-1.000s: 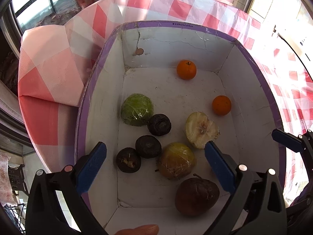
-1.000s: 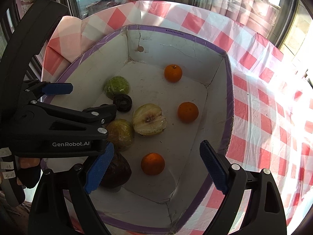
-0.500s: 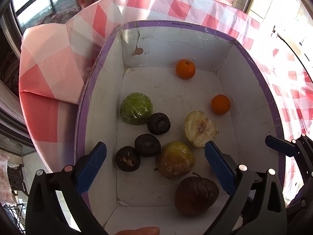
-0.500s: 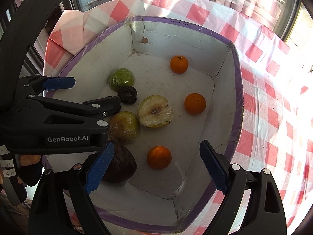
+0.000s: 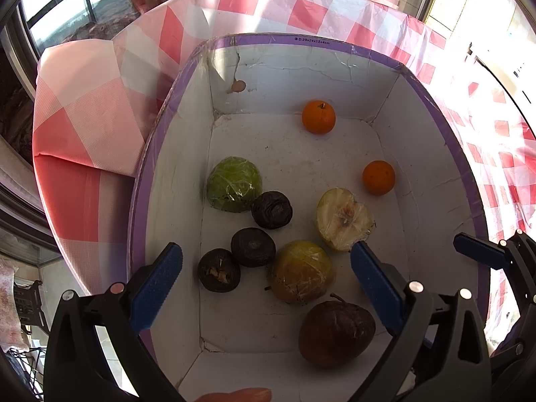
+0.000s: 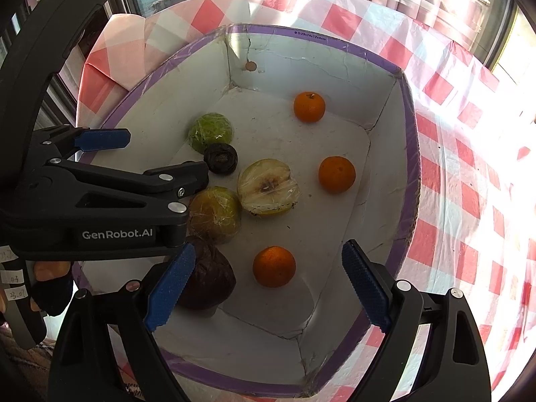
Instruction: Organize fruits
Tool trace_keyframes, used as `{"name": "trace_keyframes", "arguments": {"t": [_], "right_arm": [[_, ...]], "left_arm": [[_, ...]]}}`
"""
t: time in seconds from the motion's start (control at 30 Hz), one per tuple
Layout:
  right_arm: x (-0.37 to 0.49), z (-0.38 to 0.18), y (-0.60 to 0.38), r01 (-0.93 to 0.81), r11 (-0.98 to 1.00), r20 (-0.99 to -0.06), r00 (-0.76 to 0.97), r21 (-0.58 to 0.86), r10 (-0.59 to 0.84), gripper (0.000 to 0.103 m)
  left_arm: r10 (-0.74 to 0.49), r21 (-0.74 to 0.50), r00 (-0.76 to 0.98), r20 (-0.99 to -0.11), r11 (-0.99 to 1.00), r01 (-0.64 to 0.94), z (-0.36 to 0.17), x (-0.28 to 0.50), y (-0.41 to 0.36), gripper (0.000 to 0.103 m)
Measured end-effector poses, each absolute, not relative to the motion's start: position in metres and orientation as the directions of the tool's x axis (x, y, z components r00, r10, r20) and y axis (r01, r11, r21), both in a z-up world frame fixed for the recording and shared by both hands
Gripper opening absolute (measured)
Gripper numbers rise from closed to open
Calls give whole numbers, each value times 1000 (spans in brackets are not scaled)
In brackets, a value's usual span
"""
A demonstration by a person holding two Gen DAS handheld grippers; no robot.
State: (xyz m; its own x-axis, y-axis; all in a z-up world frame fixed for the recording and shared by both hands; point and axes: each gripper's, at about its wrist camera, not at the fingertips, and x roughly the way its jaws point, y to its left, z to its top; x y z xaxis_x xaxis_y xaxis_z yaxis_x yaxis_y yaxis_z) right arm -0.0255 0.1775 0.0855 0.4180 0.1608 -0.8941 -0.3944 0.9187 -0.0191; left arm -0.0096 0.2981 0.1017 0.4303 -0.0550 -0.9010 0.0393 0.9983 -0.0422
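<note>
A white box with a purple rim (image 5: 335,45) (image 6: 412,154) holds the fruits. In it lie small oranges (image 5: 318,117) (image 5: 378,177) (image 6: 274,266), a wrapped green half fruit (image 5: 233,184) (image 6: 210,131), a wrapped cut apple half (image 5: 343,219) (image 6: 268,187), a wrapped yellow-green fruit (image 5: 301,270) (image 6: 214,213), a dark brown apple (image 5: 336,330) (image 6: 207,278) and three dark shrivelled fruits (image 5: 272,209) (image 5: 253,247) (image 5: 218,269). My left gripper (image 5: 266,283) is open and empty above the box's near left. My right gripper (image 6: 268,283) is open and empty above the nearest orange.
The box stands on a red and white checked tablecloth (image 5: 100,117) (image 6: 469,174). Windows (image 5: 67,6) lie beyond the table's far edge. The left gripper's body (image 6: 100,201) fills the left of the right wrist view. The right gripper's finger (image 5: 479,251) shows at the right of the left wrist view.
Both grippers have drifted slightly back and up over the box; the right one has risen and shifted left a little. The fruits have not moved. Both jaws stay open.
</note>
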Motion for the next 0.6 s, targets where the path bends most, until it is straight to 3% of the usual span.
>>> {"name": "trace_keyframes", "arguments": {"t": [0.6], "right_arm": [[-27,85,178,-397,918,-891,420,-11,171,87]], "left_arm": [[-40,-34,433,-901,999,23,101,-9,302,100]]}}
